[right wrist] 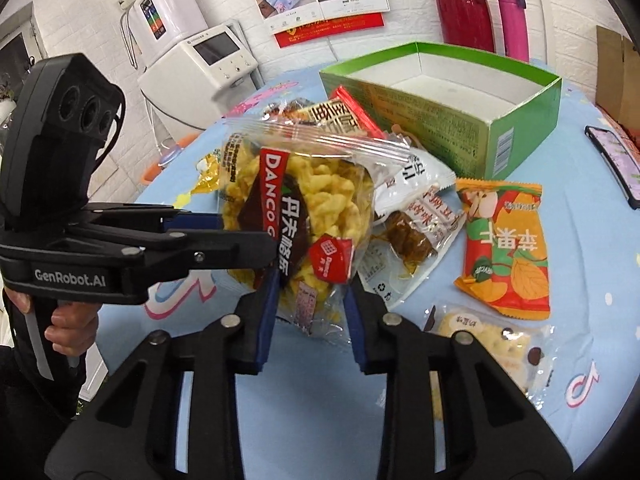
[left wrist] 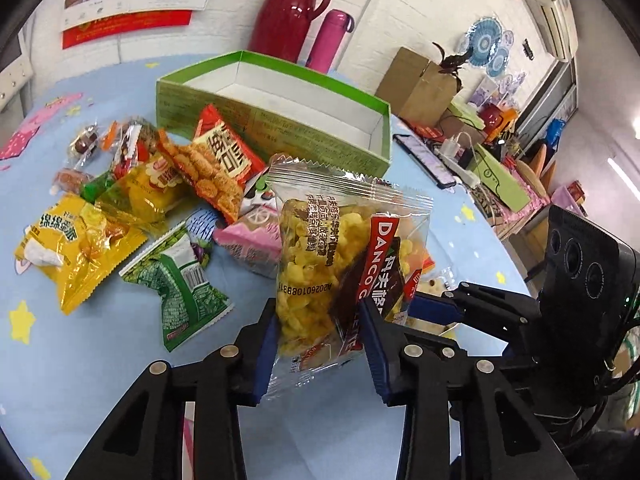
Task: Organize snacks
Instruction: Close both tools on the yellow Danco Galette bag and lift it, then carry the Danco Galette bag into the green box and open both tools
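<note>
- You are holding one clear snack packet (left wrist: 348, 264) up off the table (left wrist: 80, 360) with both claws at once: your left claw (left wrist: 320, 344) is pinching its lower end, its blue pads pressing into the film from either side.
- Your right claw (right wrist: 310, 312) is sitting around the same packet's bottom end, jaws part-closed; the right pad looks to be touching the film, but whether it is truly gripping I cannot tell.
- The packet is standing roughly upright between the pads, long axis running away from the claw, crimped top edge farthest from you.
- The green box (left wrist: 280, 120) is lying ahead of and beyond the packet, open side up and looking empty; seen from the right claw it is ahead and to the right (right wrist: 460, 92).
- Judging by the task, the coming move is carrying the packet forward over the box's near wall, so it is needing height to clear that rim.
- The orange-red biscuit packet (left wrist: 216, 160) is leaning at the box's near wall, ahead-left of the left claw, with the yellow packets (left wrist: 80, 244) and green packet (left wrist: 180, 280) further left on the table.
- Right of the right claw, the orange apple packet (right wrist: 504, 240) and a brown-snack packet (right wrist: 408, 232) are lying flat, below the carrying path.
- A phone (right wrist: 616, 160) is lying far right, well apart.
</note>
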